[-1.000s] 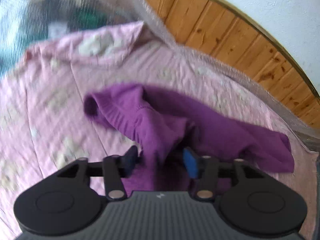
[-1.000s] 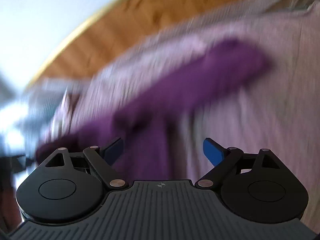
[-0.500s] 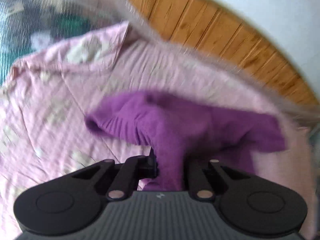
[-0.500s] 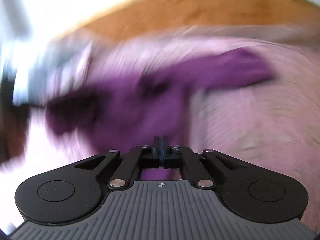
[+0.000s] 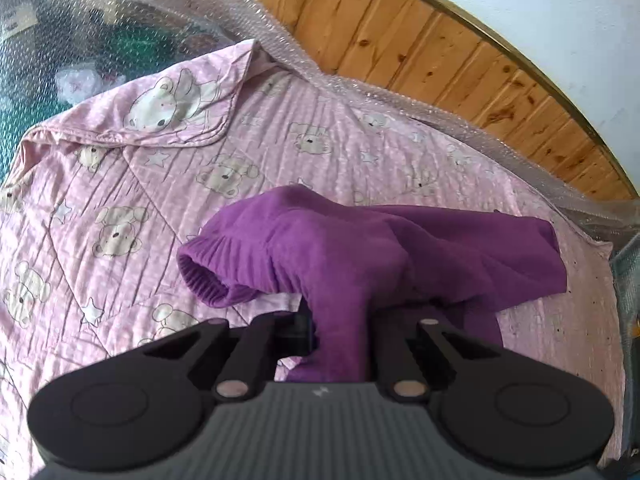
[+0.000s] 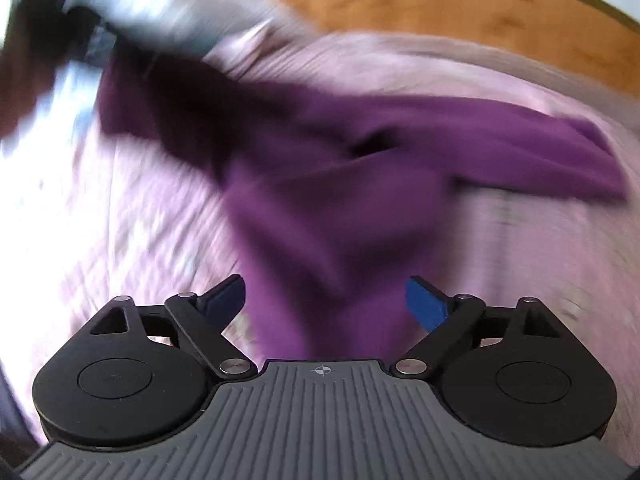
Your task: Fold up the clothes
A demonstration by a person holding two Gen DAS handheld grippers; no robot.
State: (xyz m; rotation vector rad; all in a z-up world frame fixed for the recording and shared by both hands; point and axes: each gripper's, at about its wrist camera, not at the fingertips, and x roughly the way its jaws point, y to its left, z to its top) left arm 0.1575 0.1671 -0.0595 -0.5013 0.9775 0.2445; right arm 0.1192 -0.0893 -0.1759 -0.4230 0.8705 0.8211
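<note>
We see a purple sweater (image 5: 360,248) lying crumpled on a pink bedsheet (image 5: 120,200) printed with teddy bears, its ribbed cuff (image 5: 204,276) opening toward the left. Our left gripper (image 5: 340,340) has its jaws clamped on a gathered fold of the sweater at the near edge. Our right gripper (image 6: 324,300) hangs over the blurred sweater with jaws spread apart, holding nothing. Bubble wrap (image 5: 360,92) and wood panelling (image 5: 440,52) lie beyond.
</note>
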